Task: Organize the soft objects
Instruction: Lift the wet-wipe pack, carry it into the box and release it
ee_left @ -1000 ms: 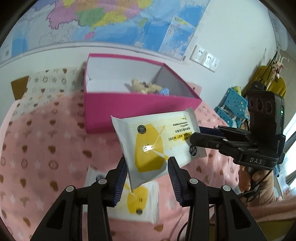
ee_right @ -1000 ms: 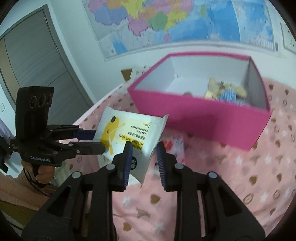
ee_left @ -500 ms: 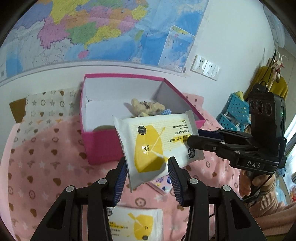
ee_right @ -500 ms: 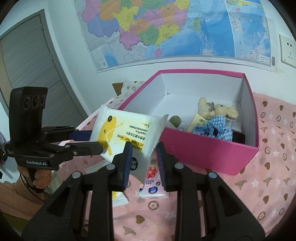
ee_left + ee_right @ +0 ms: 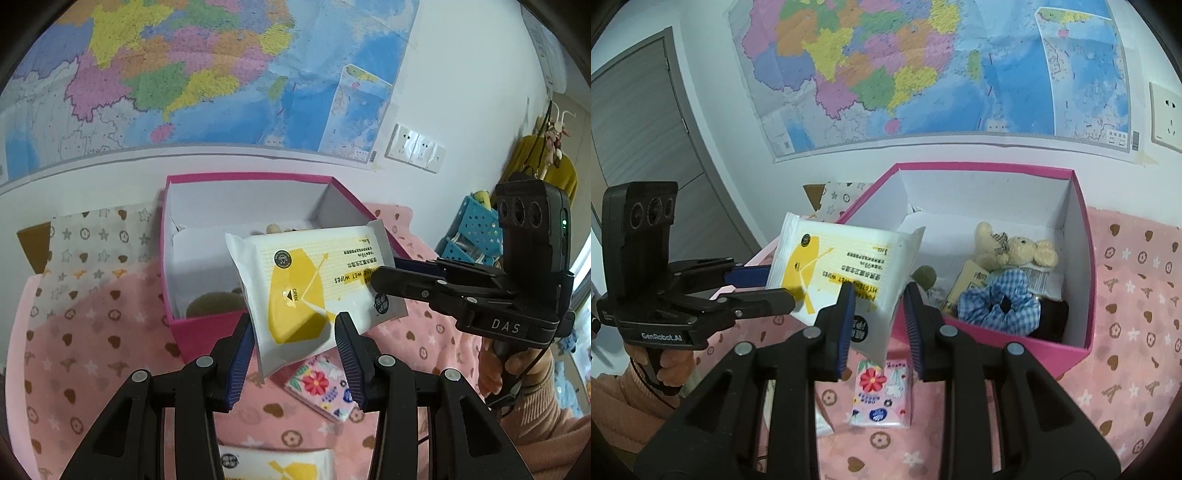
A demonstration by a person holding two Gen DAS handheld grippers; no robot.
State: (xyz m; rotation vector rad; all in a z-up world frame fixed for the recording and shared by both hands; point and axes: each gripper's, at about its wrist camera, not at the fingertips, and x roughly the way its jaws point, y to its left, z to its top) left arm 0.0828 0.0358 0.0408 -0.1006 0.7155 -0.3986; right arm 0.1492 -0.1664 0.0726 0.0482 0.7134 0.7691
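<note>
A white and yellow wet wipes pack hangs in the air over the front edge of an open pink box. My left gripper is shut on one end of the pack. From the other side, my right gripper is shut on the pack's opposite corner. Inside the box lie a beige teddy bear, a blue checked scrunchie and a dark item, mostly hidden by the pack in the left wrist view.
A flowered tissue pack lies on the pink bedspread just before the box. A second wipes pack lies nearer still. A map covers the wall behind; a blue basket stands at right, a door at left.
Both grippers have carried the wipes pack up and toward the box. The box's inside now shows from higher, and the flowered tissue pack has come into view below.
</note>
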